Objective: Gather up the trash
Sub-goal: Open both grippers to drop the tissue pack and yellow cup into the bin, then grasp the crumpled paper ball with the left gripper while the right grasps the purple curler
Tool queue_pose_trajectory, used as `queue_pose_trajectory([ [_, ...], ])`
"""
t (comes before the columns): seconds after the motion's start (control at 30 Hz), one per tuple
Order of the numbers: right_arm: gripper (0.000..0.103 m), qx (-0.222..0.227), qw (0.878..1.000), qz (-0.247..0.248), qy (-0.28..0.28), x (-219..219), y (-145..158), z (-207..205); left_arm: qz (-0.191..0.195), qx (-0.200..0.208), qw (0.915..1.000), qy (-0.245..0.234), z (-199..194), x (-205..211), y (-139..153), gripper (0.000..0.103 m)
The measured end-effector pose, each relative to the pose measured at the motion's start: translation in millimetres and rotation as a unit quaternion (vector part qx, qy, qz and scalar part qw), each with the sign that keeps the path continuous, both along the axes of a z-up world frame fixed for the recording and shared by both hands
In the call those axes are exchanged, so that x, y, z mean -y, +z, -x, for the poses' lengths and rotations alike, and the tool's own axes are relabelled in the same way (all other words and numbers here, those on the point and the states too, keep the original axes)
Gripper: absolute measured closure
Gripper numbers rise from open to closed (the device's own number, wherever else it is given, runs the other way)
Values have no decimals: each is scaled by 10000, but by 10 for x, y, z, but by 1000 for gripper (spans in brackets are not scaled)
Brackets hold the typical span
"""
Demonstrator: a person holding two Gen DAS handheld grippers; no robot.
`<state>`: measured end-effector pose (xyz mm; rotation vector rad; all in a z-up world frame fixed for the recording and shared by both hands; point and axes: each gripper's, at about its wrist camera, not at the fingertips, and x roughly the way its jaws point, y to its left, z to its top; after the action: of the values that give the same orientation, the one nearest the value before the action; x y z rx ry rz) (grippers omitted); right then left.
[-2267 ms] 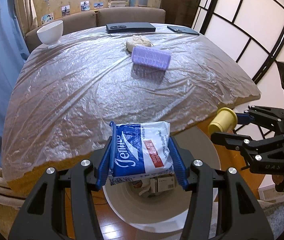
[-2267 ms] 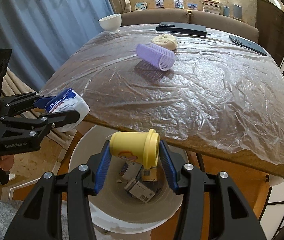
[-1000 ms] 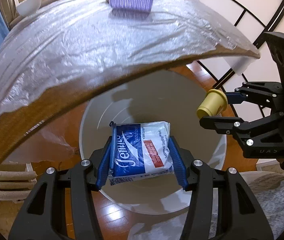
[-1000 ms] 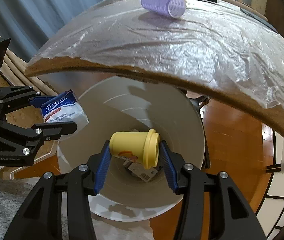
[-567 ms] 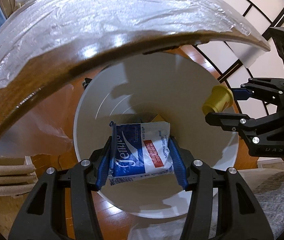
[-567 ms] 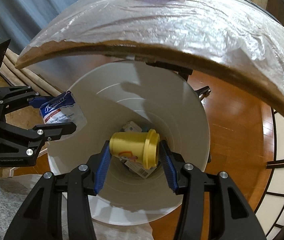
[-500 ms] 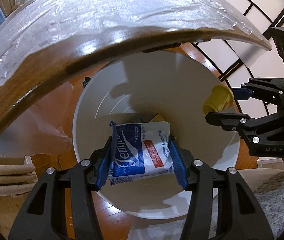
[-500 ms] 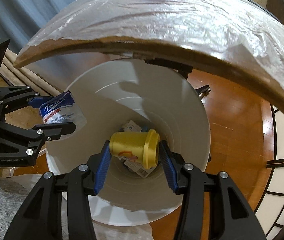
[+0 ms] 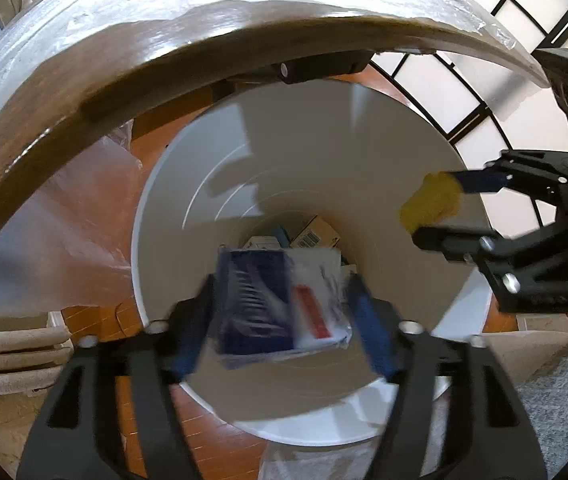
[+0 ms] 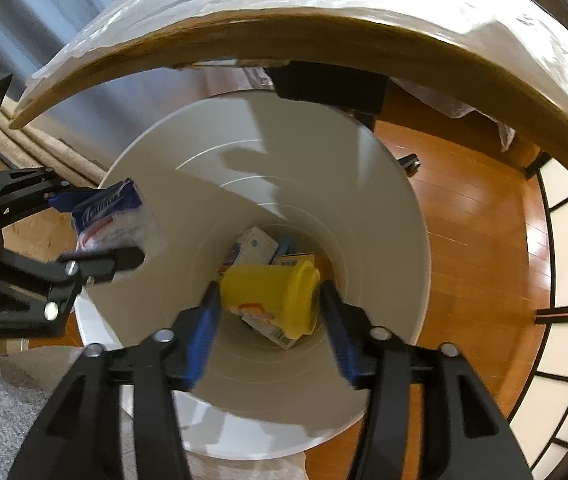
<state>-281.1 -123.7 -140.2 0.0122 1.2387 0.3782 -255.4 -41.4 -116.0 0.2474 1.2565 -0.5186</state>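
- The left gripper [image 9: 284, 316] has its jaws parted around the blurred tissue pack [image 9: 280, 300]; whether they touch it I cannot tell.
- The right gripper [image 10: 268, 320] stands spread beside the yellow cup [image 10: 272, 300], low in the frame.
- Both items are over the white bin [image 10: 384, 208], which hides part of the boxes [image 10: 254, 246] inside.

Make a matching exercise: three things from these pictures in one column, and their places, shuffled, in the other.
Things:
1. tissue pack
2. yellow cup
3. small boxes

Places:
A. at the bottom of the white bin
B. between the fingers of the right gripper
C. between the fingers of the left gripper

Pairs: 1-C, 2-B, 3-A
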Motion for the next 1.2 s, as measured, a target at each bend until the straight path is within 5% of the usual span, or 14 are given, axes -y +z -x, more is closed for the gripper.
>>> queue_pose_trajectory([
  [0.03,24,102,9999,7,-40,10,50,6,34,36,10000,5,10,-11,21,27],
  [0.17,21,442,9989,146,-3,25,228,68,96,149,9998,79,26,-75,128,26],
  [0.3,15,1085,9937,289,45,68,597,123,557,436,9973,206,39,-232,576,25],
  [0.43,8,1710,9849,251,-74,109,974,38,1105,1249,9856,293,-24,-391,1201,4],
  [0.6,8,2168,9754,367,-149,55,1224,-313,1373,1792,9714,729,-552,-529,1610,2],
  [0.73,8,2345,9707,490,-199,-52,1313,-715,1396,1827,9696,836,-1126,-385,1675,2],
  [0.97,8,2130,9762,326,-227,-168,1220,-1217,873,1896,9776,253,-1821,77,1522,2],
  [1.2,8,1959,9801,281,-181,-223,1111,-1517,838,1406,9865,-12,-2311,313,1244,2],
])
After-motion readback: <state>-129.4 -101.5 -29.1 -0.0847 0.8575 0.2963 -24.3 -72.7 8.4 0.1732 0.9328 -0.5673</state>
